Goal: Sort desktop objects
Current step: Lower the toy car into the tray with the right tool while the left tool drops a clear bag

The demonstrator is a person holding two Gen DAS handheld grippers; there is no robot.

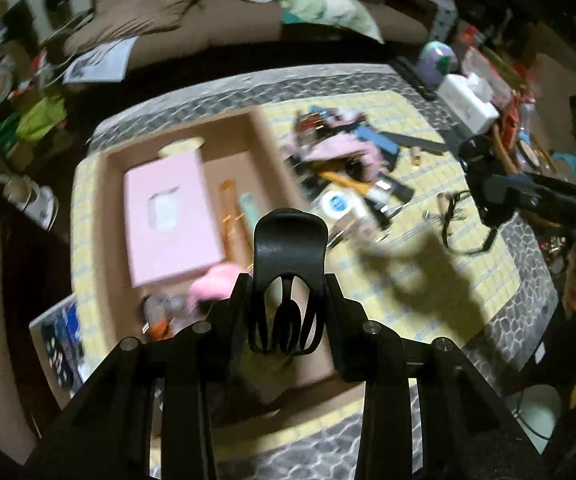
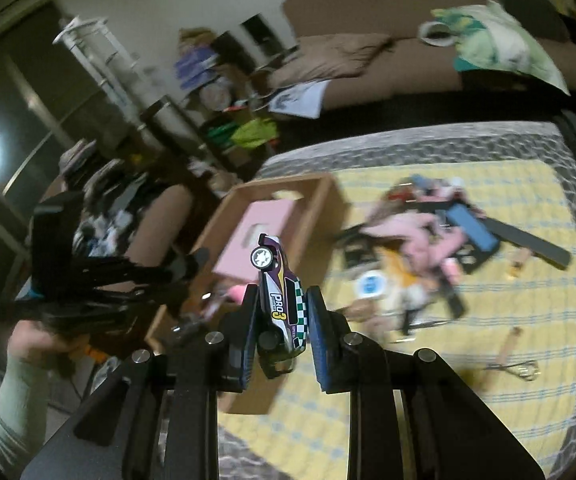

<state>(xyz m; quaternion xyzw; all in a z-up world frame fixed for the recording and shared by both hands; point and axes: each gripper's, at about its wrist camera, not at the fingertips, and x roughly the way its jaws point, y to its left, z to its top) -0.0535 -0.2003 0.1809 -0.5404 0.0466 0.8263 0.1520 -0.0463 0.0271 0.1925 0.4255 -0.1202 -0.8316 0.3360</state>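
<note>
My left gripper (image 1: 287,288) is shut on a black hair claw clip (image 1: 288,256) and holds it above the near end of the open cardboard box (image 1: 256,128). The box holds a pink box (image 1: 170,220), a pink soft item (image 1: 216,286) and other small things. My right gripper (image 2: 282,304) is shut on a purple toy car (image 2: 278,292) marked PRO 3, nose up, above the table beside the cardboard box (image 2: 319,200). A pile of mixed objects (image 1: 343,160) lies on the yellow mat; it also shows in the right wrist view (image 2: 419,248).
The right gripper (image 1: 527,196) reaches in from the right in the left wrist view. A white tissue box (image 1: 467,100) and clutter stand at the table's far right. A brown sofa (image 1: 208,20) is behind. A clothespin (image 2: 507,344) lies on the yellow mat (image 2: 487,400).
</note>
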